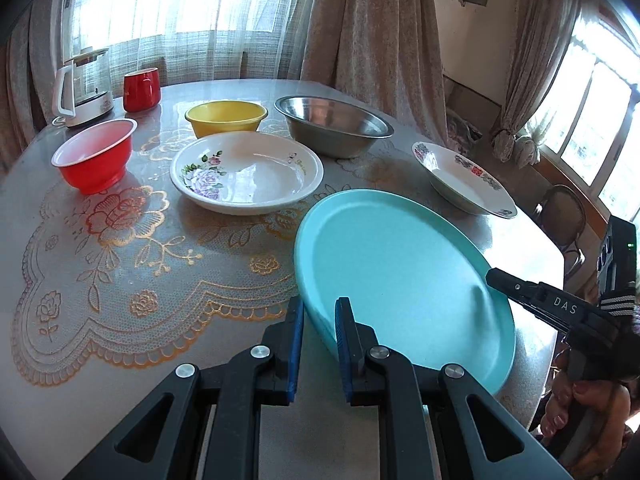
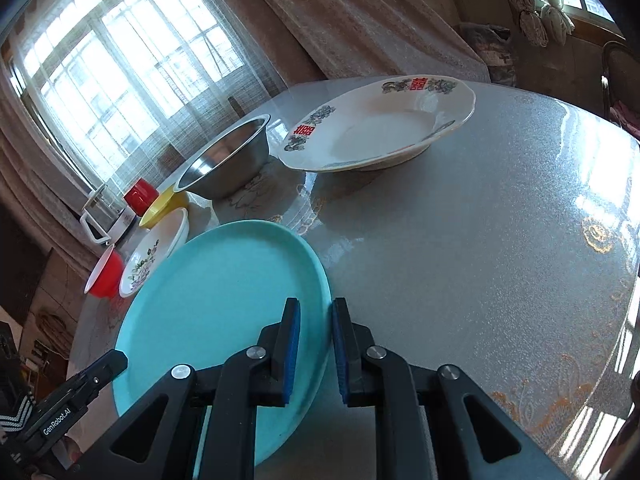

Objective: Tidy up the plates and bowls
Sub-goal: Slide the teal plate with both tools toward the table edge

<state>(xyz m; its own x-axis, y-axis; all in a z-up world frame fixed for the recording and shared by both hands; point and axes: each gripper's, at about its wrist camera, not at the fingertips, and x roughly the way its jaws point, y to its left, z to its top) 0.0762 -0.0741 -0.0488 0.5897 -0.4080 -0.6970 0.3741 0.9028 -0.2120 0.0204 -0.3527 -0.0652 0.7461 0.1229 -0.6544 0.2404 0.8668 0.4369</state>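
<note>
The big plate was light blue-green, round and smooth, with a low raised edge and no pattern on it. It looked tilted, with its near side lifted off the round table, close to the table's front edge.

The left gripper had its two blue pads pressed onto the plate's left edge, one pad under and one on top. The right gripper was pinched onto the plate's right edge in the same way. So the plate was held on both sides at once.

Behind the plate sat a white dish with purple flowers. To the left of it stood a red bowl that was white inside. Farther back were a yellow bowl and a shiny metal bowl. Off to the right, well apart from the others, sat a white dish with red signs and dark flowers on its rim.

At the far left of the table stood a red cup beside a glass kettle with a white handle. The table had a clear shiny cover over a lace cloth with gold flowers.
</note>
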